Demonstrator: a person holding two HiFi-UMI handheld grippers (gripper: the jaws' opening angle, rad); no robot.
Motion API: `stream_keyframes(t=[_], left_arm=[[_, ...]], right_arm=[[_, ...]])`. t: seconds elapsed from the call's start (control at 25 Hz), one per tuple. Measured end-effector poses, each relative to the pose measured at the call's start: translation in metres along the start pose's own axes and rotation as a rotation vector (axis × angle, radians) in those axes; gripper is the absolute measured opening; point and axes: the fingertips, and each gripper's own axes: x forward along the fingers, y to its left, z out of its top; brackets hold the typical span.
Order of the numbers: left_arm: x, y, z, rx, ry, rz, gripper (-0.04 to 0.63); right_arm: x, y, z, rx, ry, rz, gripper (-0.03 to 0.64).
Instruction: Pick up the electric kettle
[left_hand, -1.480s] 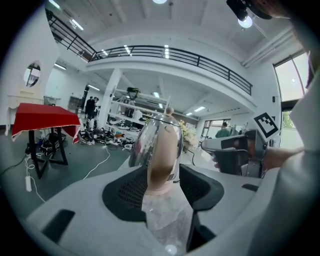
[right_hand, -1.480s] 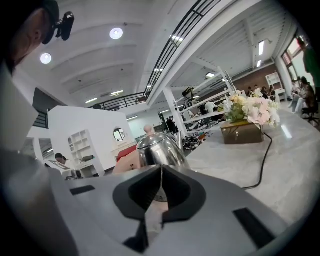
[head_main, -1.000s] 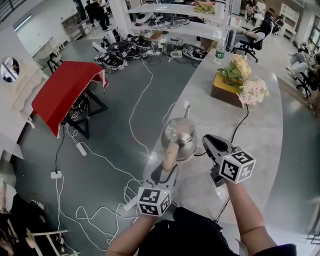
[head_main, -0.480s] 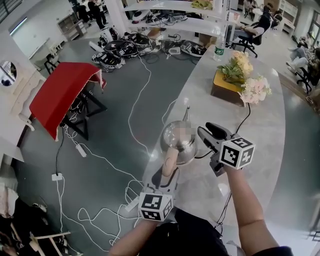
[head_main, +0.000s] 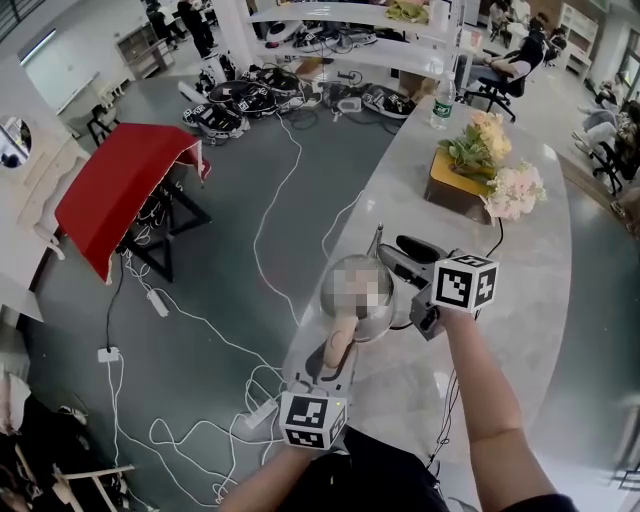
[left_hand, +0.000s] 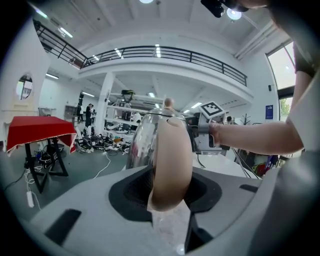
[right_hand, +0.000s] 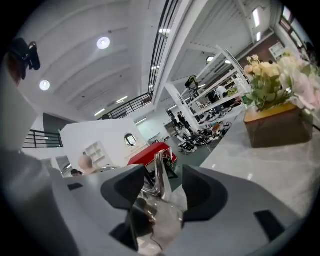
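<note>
Just closing, left tool (head_main: 334, 366), jaws on kettle handle (left_hand: 171, 160)

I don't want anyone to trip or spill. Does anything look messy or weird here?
Yes. White cables sprawl in loops across the floor beside the counter, with power strips among them, an easy trip. The electric kettle stands upright but close to the counter's edge. Nothing looks spilled.
</note>
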Motion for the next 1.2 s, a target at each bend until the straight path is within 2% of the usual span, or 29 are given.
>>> stream_keyframes(t=[0.32,0.52,0.6,0.84,1.2], left_arm=[[0.005,0.011,0.001,0.01,-0.029,-0.003,0.11],[0.007,0.013,0.0,0.006,-0.043,-0.008,0.112],[0.006,0.014,0.0,0.004,-0.048,-0.016,0.112],[0.002,0.016,0.001,0.024,-0.062,-0.047,0.106],[0.008,0.017,0.0,0.068,-0.045,-0.076,0.098]], right_arm=[[0.012,-0.012,-0.004,0.059,-0.012,0.052,0.204],[0.013,-0.02,-0.006,-0.022,-0.018,0.027,0.204],[0.016,-0.018,-0.005,-0.038,-0.016,0.051,0.204],[0.028,-0.006,-0.003,-0.001,-0.009,0.149,0.202],[0.036,-0.017,-0.007,-0.004,-0.003,0.164,0.192]])
